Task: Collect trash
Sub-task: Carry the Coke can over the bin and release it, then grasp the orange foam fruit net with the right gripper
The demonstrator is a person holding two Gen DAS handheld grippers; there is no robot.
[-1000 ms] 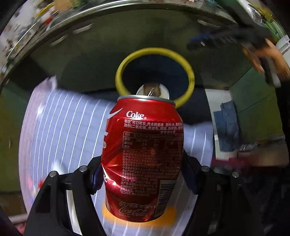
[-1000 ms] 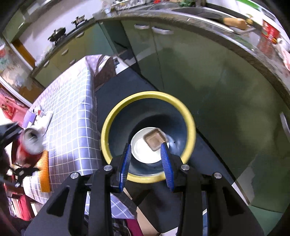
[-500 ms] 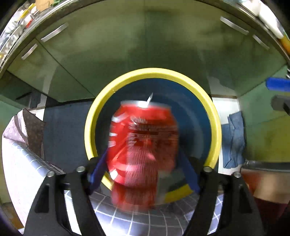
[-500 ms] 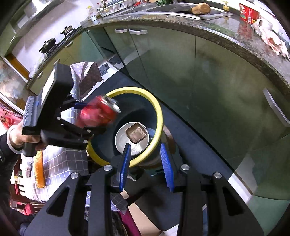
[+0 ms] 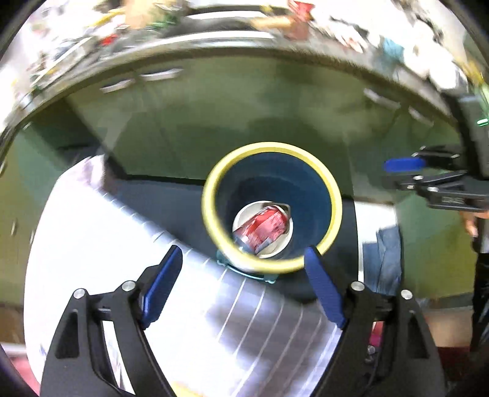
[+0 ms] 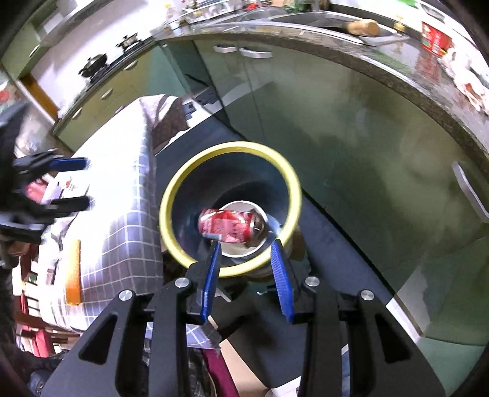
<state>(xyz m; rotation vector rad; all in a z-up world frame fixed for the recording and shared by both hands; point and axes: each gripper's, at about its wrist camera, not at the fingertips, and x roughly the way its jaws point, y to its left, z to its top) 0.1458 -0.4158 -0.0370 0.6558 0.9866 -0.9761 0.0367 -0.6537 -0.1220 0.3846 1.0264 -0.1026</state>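
Dented red can [image 5: 262,225] inside round yellow-rimmed bin [image 5: 211,210]; left tool [image 5: 244,265] opening, empty; right tool [image 6: 246,247] apart.

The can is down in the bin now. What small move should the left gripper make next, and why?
Probably swing the left gripper back over the checked table for another piece. The red can lies on its side in the yellow-rimmed bin, and the jaws are opening with nothing between them, so this drop looks done.

Countertop clutter [image 5: 214,18] blurred beyond telling
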